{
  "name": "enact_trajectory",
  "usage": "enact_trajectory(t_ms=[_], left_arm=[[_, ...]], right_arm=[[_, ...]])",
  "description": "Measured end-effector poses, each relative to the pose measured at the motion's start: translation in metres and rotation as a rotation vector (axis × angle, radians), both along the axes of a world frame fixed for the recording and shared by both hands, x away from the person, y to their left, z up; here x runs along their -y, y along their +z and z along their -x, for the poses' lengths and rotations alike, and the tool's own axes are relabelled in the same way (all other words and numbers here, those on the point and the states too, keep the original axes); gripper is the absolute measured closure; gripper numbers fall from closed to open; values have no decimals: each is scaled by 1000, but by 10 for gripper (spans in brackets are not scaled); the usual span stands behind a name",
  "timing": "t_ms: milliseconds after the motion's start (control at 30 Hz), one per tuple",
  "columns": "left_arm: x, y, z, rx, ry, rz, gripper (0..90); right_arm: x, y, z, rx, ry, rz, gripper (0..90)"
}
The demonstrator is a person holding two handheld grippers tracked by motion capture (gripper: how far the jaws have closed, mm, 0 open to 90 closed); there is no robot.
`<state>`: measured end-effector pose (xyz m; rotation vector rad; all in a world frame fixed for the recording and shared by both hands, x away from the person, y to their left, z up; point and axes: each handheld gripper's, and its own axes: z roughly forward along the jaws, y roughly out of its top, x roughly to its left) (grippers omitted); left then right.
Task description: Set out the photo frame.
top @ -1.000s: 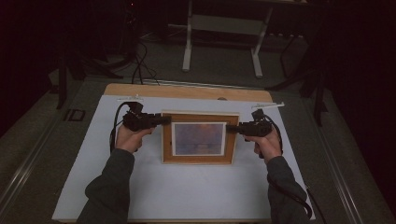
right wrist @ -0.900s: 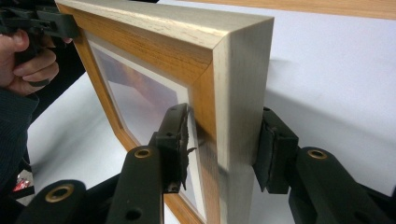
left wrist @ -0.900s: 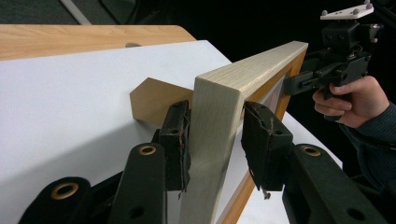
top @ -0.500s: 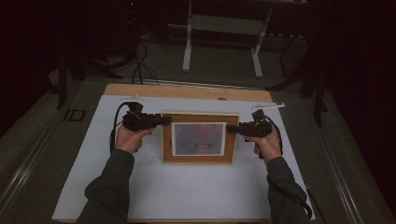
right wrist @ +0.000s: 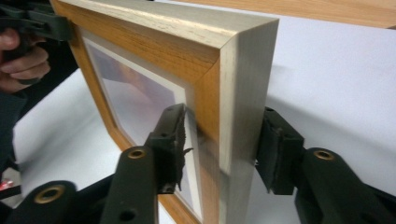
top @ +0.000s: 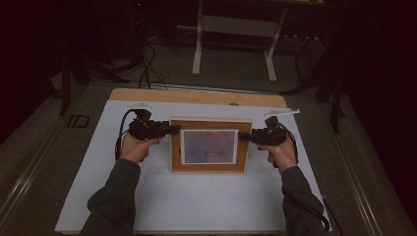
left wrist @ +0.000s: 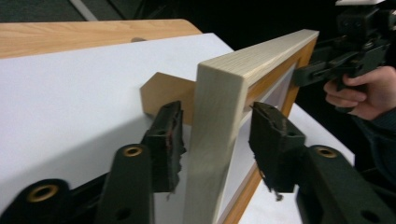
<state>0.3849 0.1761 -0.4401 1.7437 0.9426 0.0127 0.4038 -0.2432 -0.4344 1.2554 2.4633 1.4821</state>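
Note:
A wooden picture frame (top: 209, 164) stands upright on the white sheet (top: 196, 206), leaning on a back prop (left wrist: 163, 93). My left gripper (top: 173, 130) straddles the frame's left edge (left wrist: 219, 116). Its jaws have just been opening, and a gap shows at each pad (left wrist: 275, 140). My right gripper (top: 244, 135) straddles the right edge (right wrist: 233, 70) the same way. Its jaws have also just been opening, and the pads (right wrist: 170, 140) sit close beside the wood without pressing. Each gripper shows in the other's view, far off at the frame's other end.
The white sheet covers a light wooden tabletop (top: 196, 96). A small white strip (top: 282, 112) lies near the back right of the sheet. Beyond the table are dark floor, cables (top: 145, 69) and the white legs of a stand (top: 233, 44).

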Motion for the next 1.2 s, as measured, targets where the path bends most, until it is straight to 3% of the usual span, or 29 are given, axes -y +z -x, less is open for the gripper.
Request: enact_trajectory(t_ms=[467, 633, 767, 933, 1100, 1200], left_arm=[[-12, 2, 21, 51, 49, -55, 478], [-18, 0, 38, 82, 91, -134, 464], [-23, -6, 54, 104, 139, -173, 455], [-26, -17, 70, 109, 170, -229, 453], [-24, -29, 86, 119, 197, -316, 441], [-23, -38, 94, 113, 209, -353, 435]], right_arm=[[13, 6, 14, 21, -27, 28, 420], [20, 5, 25, 32, -33, 49, 412], [22, -3, 38, 44, -45, 84, 412], [19, -16, 51, 42, -57, 156, 414], [14, -30, 61, 31, -60, 235, 411], [18, -34, 69, 34, -76, 228, 409]])
